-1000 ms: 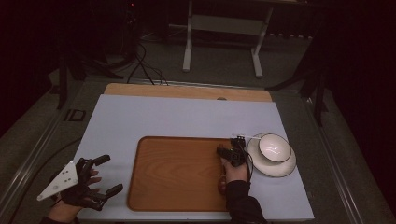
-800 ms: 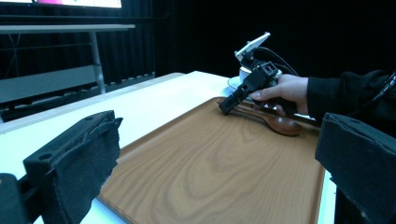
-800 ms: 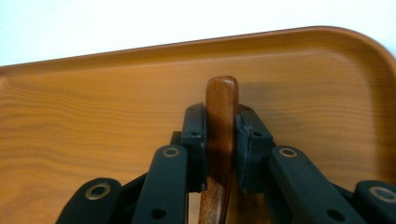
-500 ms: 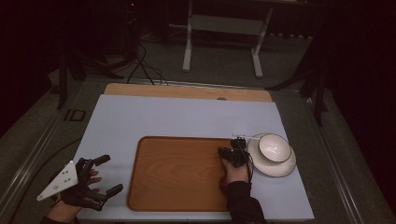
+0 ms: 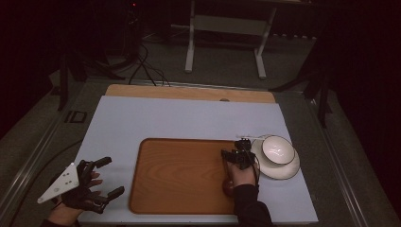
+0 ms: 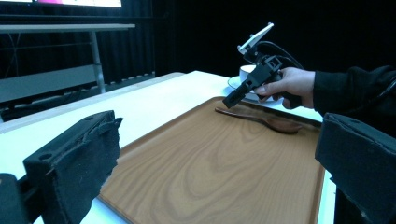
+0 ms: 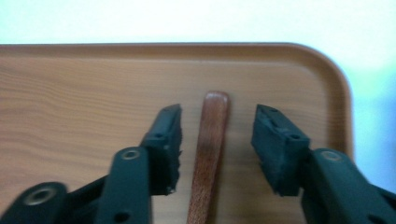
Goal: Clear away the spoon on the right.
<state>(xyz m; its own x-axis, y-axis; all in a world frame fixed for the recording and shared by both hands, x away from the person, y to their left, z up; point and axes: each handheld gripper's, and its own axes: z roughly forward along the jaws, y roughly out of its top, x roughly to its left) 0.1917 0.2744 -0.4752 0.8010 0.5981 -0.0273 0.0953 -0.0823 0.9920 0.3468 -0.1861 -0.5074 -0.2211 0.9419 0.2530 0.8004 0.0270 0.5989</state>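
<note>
The right gripper (image 7: 217, 135) has just been opening its jaws; the wooden spoon (image 7: 209, 154) lies free between them, near the right edge of the tray (image 5: 179, 175). The left gripper (image 5: 97, 182) stands open, probably beside the table's left front corner.

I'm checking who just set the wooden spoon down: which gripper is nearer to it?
Right. The right gripper straddles the wooden spoon handle on the tray, jaws just opened. The left gripper waits off the tray's far side.
</note>
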